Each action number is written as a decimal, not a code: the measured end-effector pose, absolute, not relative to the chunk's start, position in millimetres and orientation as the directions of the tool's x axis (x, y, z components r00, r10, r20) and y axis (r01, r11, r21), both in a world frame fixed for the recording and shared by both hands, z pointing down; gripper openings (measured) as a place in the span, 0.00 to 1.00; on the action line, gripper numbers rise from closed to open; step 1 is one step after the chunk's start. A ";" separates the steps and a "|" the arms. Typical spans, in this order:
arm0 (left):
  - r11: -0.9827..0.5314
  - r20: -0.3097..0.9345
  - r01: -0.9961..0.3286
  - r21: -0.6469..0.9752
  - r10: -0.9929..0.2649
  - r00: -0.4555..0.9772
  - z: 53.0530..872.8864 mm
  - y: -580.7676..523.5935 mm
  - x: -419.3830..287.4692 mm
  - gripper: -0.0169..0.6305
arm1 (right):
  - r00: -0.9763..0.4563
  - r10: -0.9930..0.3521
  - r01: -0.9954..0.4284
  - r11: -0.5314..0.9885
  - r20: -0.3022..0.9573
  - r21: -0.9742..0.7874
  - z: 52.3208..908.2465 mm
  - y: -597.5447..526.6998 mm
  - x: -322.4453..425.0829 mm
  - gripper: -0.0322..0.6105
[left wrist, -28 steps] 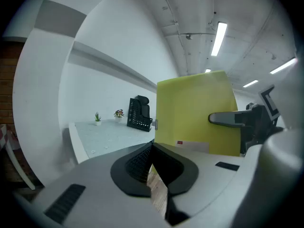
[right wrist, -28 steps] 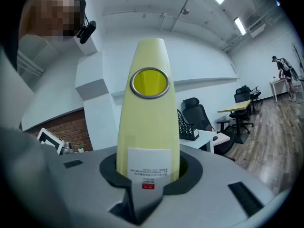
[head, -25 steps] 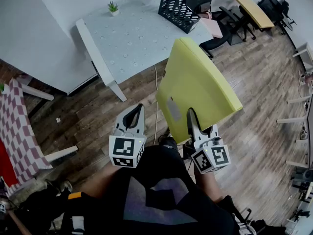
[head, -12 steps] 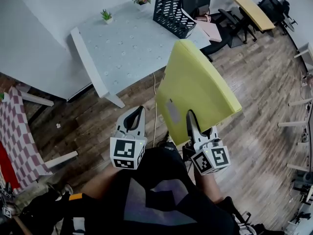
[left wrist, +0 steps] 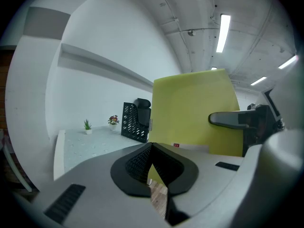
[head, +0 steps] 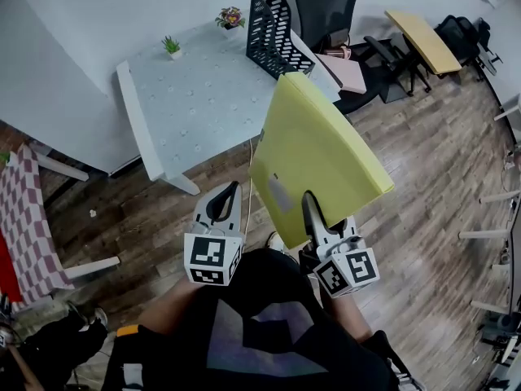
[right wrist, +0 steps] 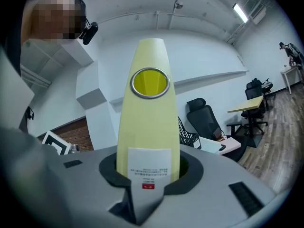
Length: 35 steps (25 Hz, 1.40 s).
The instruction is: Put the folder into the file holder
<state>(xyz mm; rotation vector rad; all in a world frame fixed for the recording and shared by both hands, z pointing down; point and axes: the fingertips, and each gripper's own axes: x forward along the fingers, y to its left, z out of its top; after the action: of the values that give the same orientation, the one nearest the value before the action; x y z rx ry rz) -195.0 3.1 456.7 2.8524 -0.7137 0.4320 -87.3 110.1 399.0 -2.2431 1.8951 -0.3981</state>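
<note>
Right gripper grips the yellow folder upright in mid-air, jaws opening slightly. The folder hides part of the tabletop's near edge. The file holder stands at its far right corner. Left gripper is closed and empty.

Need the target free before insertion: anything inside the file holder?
Nothing sticks out of the file holder. From above its slots look dark, with no paper showing. The slot bottoms are hidden behind its mesh walls.
</note>
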 end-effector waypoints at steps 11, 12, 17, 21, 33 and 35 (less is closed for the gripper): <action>-0.805 0.319 -0.588 0.083 -0.537 0.781 455.2 21.8 -125.7 0.03 | 0.013 -0.998 -0.959 -0.029 0.059 -0.281 391.5 115.0 -9.7 0.26; -0.802 0.321 -0.592 0.080 -0.541 0.777 455.8 24.1 -120.8 0.03 | 0.005 -0.998 -0.959 -0.021 0.057 -0.282 391.8 115.7 -4.2 0.26; -0.795 0.343 -0.604 0.063 -0.551 0.761 460.8 35.1 -101.8 0.03 | -0.008 -0.998 -0.954 -0.010 0.056 -0.301 398.3 124.6 20.7 0.26; -0.796 0.364 -0.602 0.053 -0.546 0.754 464.9 38.6 -88.3 0.03 | -0.010 -0.998 -0.951 -0.008 0.058 -0.308 402.4 127.8 35.9 0.26; -0.836 0.385 -0.542 0.080 -0.476 0.791 481.3 -7.4 -37.3 0.03 | 0.069 -0.994 -0.951 -0.090 0.081 -0.296 406.4 90.2 81.2 0.26; -0.847 0.378 -0.525 0.089 -0.458 0.804 479.7 -22.2 -24.8 0.03 | 0.085 -0.993 -0.953 -0.105 0.084 -0.285 403.0 77.6 88.3 0.26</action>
<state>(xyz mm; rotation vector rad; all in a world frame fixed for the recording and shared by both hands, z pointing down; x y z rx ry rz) -24.8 -22.2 479.7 2.8017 -0.7709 0.5156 88.3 77.6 403.0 -2.1929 1.9887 -0.3831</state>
